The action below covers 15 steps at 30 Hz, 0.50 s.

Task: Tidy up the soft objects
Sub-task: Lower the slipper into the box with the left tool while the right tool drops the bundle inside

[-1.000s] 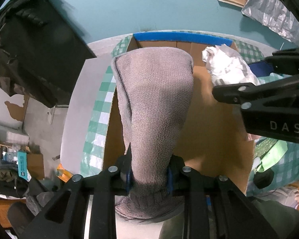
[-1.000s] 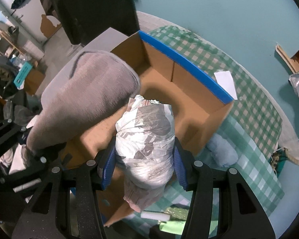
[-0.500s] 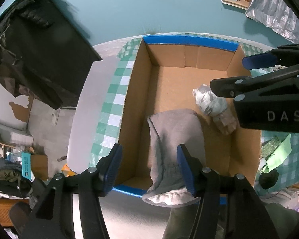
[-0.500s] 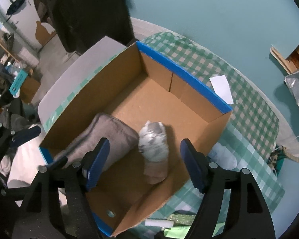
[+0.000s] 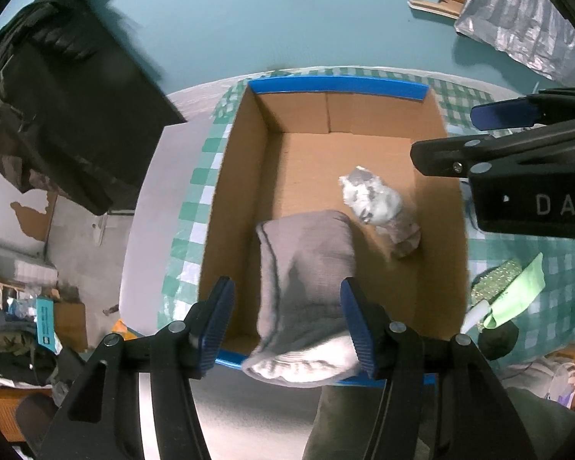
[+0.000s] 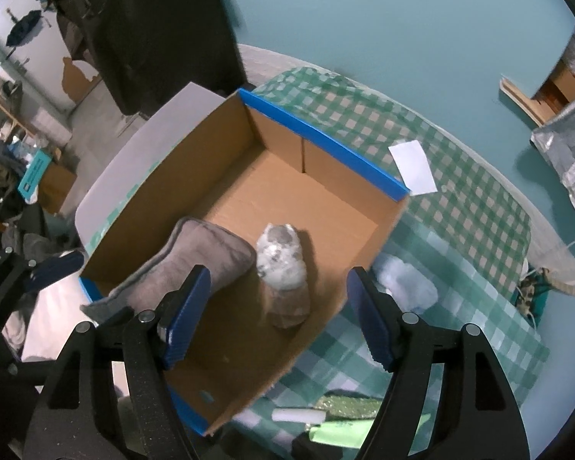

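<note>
A grey towel (image 5: pixel 306 268) lies folded in the cardboard box (image 5: pixel 437 237), directly ahead of the left gripper (image 5: pixel 287 320), its near end draped over the box's blue-taped near rim; the gripper's blue-padded fingers stand apart on either side of it, holding nothing. To the towel's right, a white-and-grey patterned cloth bundle (image 6: pixel 283 268) rests on the box floor, just ahead of the right gripper (image 6: pixel 278 316), whose fingers are likewise spread wide and empty. The box sits on a green-and-white checked tablecloth (image 6: pixel 460 207). Beyond the right gripper's right finger, a pale blue fluffy cloth (image 6: pixel 406 281) lies beside the box, and farther off a white paper slip (image 6: pixel 412 166). Beneath that gripper lie a light green item (image 6: pixel 345 433) and a white stick (image 6: pixel 297 416). A teal floor (image 6: pixel 383 23) surrounds the table, with a dark draped shape (image 5: pixel 61 115) far left and silver foil sheeting (image 5: pixel 517 23) far right.
</note>
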### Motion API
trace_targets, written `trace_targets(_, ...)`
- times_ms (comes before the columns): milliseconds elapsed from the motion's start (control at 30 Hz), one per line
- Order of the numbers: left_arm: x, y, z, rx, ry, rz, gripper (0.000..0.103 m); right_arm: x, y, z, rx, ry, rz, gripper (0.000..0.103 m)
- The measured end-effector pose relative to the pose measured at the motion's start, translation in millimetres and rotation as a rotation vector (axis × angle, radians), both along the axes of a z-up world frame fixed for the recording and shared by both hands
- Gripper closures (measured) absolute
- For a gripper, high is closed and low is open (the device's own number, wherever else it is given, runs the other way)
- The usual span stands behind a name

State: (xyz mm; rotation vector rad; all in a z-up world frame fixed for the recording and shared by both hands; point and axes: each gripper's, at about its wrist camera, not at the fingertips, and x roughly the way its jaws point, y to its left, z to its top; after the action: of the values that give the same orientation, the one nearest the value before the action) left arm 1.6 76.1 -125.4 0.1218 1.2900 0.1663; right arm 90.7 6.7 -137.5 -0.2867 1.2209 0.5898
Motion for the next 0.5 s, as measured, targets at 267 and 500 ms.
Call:
trace_targets(267,-2,-28,5,-0.008,-0.008,-0.063,0.044,-4,-41,2,0.001,0.014,-0.063,0.028)
trace_targets(500,-4,-57,5,-0.014,-0.006,-0.128,0.044,-10,-87,-1,-0.006,0.034,-0.137,0.028)
